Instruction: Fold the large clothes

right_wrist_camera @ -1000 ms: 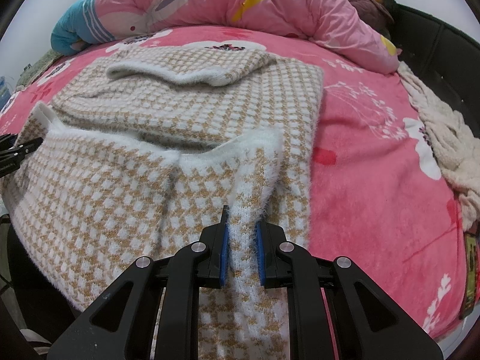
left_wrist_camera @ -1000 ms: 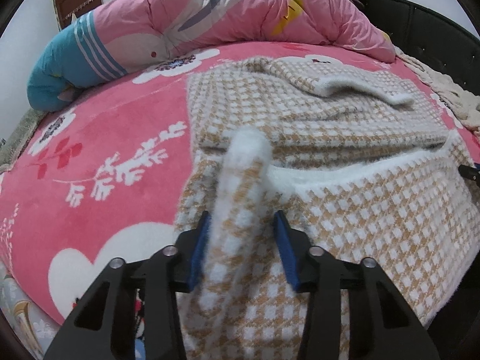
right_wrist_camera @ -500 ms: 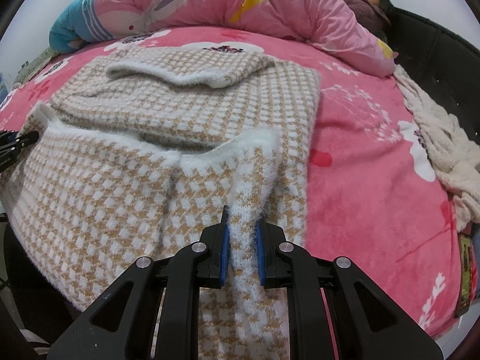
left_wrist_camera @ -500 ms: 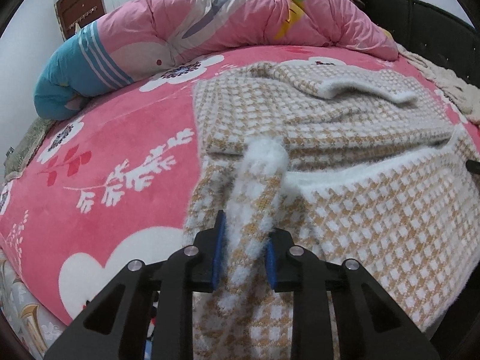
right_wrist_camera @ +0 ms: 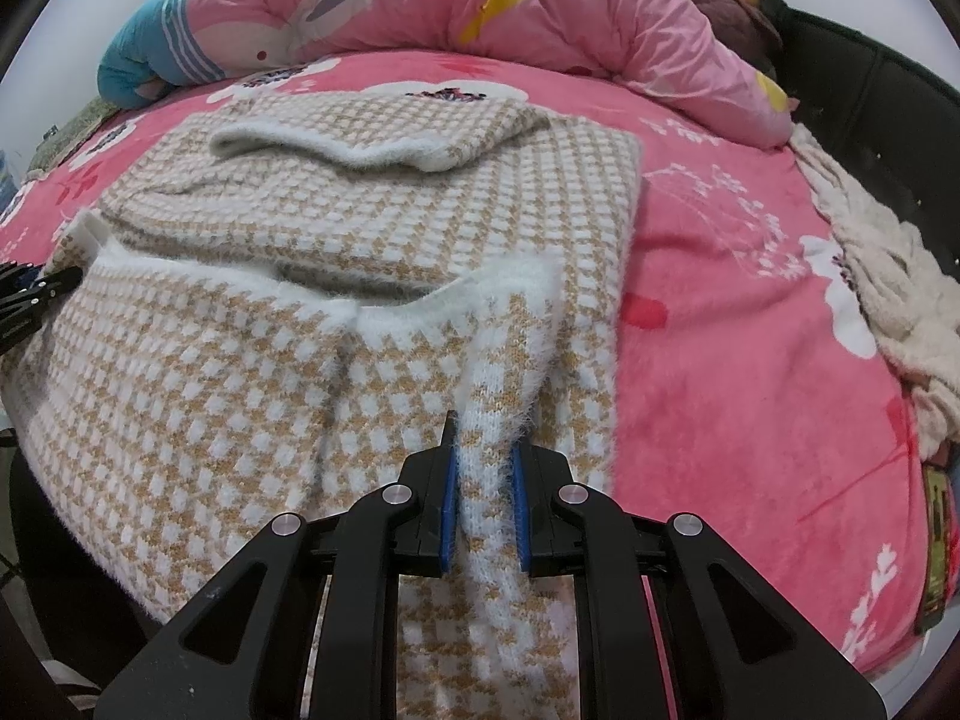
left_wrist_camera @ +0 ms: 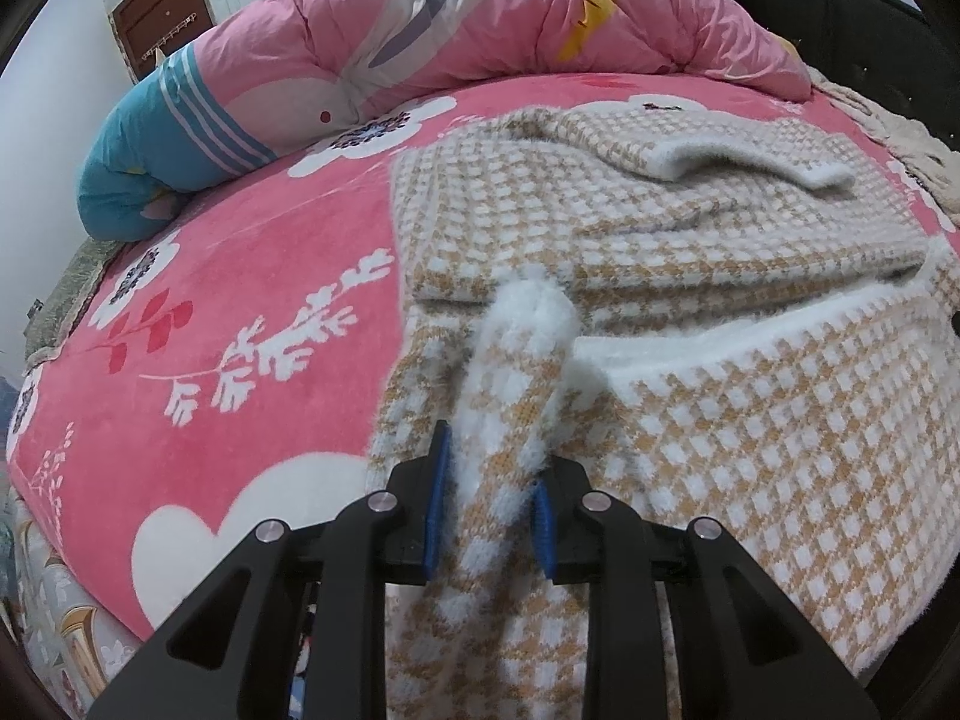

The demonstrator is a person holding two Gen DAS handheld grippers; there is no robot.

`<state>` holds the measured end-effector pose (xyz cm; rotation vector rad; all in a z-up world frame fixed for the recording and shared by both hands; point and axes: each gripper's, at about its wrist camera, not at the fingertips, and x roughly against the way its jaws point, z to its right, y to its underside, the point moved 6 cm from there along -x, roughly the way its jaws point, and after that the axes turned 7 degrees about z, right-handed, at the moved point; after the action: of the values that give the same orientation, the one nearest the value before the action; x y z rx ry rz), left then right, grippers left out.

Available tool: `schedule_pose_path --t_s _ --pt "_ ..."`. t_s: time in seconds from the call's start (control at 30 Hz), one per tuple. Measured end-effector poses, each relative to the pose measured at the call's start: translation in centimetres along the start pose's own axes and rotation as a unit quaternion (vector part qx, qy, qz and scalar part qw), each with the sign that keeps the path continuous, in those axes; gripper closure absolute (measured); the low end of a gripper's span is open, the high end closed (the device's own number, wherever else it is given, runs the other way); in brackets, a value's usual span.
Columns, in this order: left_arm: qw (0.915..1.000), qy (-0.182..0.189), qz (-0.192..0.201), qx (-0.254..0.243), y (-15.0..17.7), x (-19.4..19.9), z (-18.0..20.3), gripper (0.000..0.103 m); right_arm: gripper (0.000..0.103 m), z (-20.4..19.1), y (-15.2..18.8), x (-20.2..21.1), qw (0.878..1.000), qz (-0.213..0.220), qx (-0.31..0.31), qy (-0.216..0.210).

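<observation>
A tan and white houndstooth sweater (left_wrist_camera: 690,228) lies on the pink bed, its sleeves folded across the chest; it also shows in the right wrist view (right_wrist_camera: 420,210). The lower part is lifted off the bed's near edge. My left gripper (left_wrist_camera: 489,480) is shut on the hem's left corner, which sticks up in a fuzzy fold. My right gripper (right_wrist_camera: 483,468) is shut on the hem's right corner. The hem's white edge (right_wrist_camera: 300,294) stretches between them over the sweater's middle. The left gripper also shows at the right wrist view's left edge (right_wrist_camera: 36,294).
The pink flowered bedspread (left_wrist_camera: 240,300) covers the bed. A rolled pink and blue duvet (left_wrist_camera: 372,60) lies along the far side. A cream knitted garment (right_wrist_camera: 888,282) lies at the right edge by the dark headboard (right_wrist_camera: 888,84).
The left gripper's jaws have closed on the hem's left corner; they stood wide apart a second ago. Both grippers have held nearly still with the hem.
</observation>
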<state>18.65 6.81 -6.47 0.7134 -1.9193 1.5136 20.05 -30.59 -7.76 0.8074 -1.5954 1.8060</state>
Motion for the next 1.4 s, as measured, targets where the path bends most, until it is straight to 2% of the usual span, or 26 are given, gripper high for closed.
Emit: schedule_pose_path --t_s 0.63,0.9,1.07,1.27,1.4 --pt "1.0 -0.005 0.0 0.0 -0.1 -0.1 0.1 0.078 0.089 0.3 -0.1 -0.4 1.0 -0.002 -0.001 0.003" --pt "0.9997 -0.015 0.014 -0.012 -0.3 0.7 0.1 0.081 0.095 0.0 -0.3 1.3 1.0 0.024 0.0 0.014" --pt "0.9987 -0.016 0.048 -0.002 -0.9 3.1 -0.6 0.09 0.096 0.0 -0.8 4.6 0.998 0.061 -0.007 0.017" --pt "0.994 -0.021 0.107 -0.005 -1.8 8.5 -1.1 0.093 0.097 0.0 -1.4 9.3 0.993 0.112 -0.011 0.032" --pt "0.9881 -0.03 0.151 -0.011 -3.1 12.2 -1.6 0.094 0.097 0.2 -2.4 11.6 0.989 0.14 -0.007 0.043"
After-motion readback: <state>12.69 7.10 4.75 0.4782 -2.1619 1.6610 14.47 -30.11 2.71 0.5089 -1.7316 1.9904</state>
